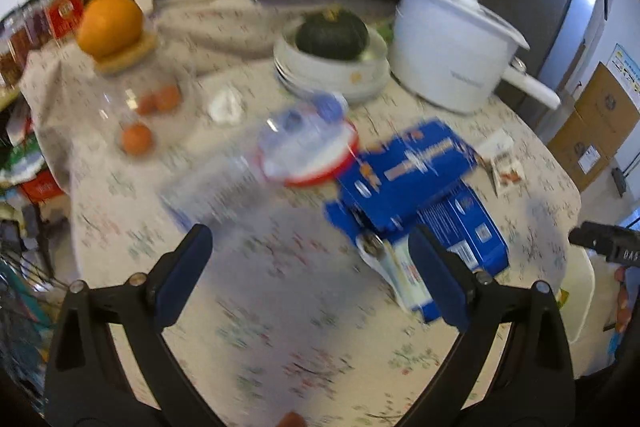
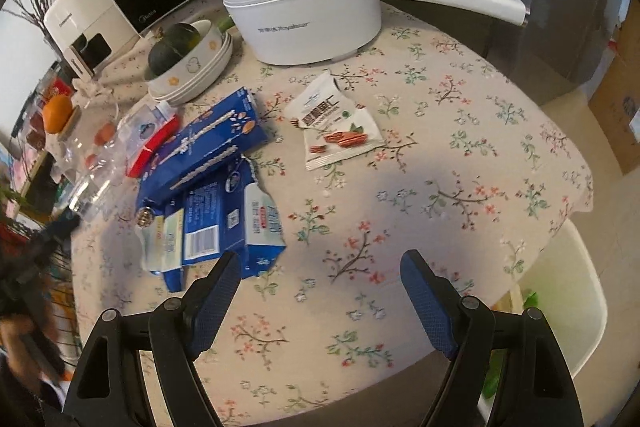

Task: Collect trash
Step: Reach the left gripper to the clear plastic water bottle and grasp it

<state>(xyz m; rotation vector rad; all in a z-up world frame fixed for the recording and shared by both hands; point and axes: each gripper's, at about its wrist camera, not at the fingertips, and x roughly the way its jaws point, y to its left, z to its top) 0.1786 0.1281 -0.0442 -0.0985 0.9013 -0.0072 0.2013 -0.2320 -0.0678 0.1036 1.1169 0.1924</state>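
Right claw (image 2: 320, 291) gapes over flattened glossy blue cartons (image 2: 208, 163)

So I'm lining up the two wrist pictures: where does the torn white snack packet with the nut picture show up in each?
Left wrist view: the torn white snack packet lies small at the right, just right of the flattened blue cartons.
Right wrist view: the packet lies near the centre, above the middle, right of the same cartons.
Shared landmark: the white electric pot with a long handle, behind the packet in both.
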